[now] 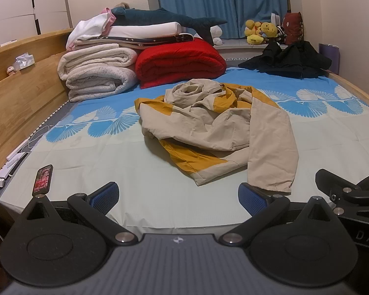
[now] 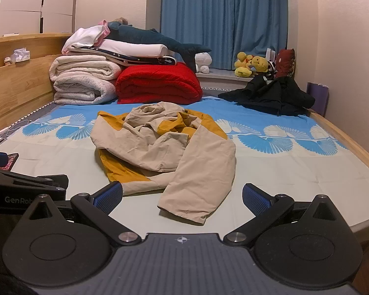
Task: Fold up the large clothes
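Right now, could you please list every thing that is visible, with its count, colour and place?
jacket: 1, beige and mustard, crumpled mid-bed
bed sheet: 1, pale with blue fans, on bed
black garment: 1, far right corner
red blanket: 1, folded, far side
white blankets: stack, far left
shark plush: 1, dark blue, atop stack
yellow plush toys: several, windowsill
curtain: blue, window
phone: 1, near left edge
left hand-held gripper: open
right hand-held gripper: open

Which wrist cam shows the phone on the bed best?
Left wrist. The phone lies whole on the sheet, beyond the left gripper, lit reddish screen facing up. In the right wrist view only a reddish corner shows; the left gripper's body hides the rest.
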A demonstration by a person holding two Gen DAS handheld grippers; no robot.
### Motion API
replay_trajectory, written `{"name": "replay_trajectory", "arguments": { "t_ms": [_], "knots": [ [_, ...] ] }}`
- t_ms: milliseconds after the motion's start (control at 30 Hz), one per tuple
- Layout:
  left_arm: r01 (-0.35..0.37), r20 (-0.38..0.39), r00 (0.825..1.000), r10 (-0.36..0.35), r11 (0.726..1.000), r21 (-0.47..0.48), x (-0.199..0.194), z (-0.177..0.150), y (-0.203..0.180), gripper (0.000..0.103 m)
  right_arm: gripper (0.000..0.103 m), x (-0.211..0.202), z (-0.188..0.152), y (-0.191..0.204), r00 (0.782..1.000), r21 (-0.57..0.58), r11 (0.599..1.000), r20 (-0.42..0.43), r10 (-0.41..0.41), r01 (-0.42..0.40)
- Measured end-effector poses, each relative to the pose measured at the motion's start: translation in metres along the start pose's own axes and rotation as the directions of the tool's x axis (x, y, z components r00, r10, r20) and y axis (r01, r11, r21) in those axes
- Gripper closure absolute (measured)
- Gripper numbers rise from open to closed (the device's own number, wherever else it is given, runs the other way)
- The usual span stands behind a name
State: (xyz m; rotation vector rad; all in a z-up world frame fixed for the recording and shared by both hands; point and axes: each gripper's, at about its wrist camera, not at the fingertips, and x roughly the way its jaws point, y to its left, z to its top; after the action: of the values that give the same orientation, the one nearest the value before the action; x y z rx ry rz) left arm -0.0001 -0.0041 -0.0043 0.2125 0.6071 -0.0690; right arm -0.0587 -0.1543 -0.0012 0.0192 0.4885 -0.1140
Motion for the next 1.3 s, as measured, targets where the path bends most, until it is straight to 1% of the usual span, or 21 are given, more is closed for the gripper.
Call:
{"name": "replay_trajectory", "arguments": {
  "t_ms": [1100, 1300],
  "knots": [
    [0.002, -0.007, 1.0, -0.002, 1.0, 0.002, 0.0, 0.002, 0.004, 0.0, 0.001, 0.001, -0.001, 0.001, 1.0, 0.002, 1.0, -0.01, 0.006, -0.006],
    [0.003, -0.018, 1.0, -0.003, 1.0, 0.007, 0.006, 0.003, 0.004, 0.0, 0.001, 0.01, 0.0, 0.001, 1.0, 0.005, 1.0, -0.02, 0.013, -0.013]
  ]
}}
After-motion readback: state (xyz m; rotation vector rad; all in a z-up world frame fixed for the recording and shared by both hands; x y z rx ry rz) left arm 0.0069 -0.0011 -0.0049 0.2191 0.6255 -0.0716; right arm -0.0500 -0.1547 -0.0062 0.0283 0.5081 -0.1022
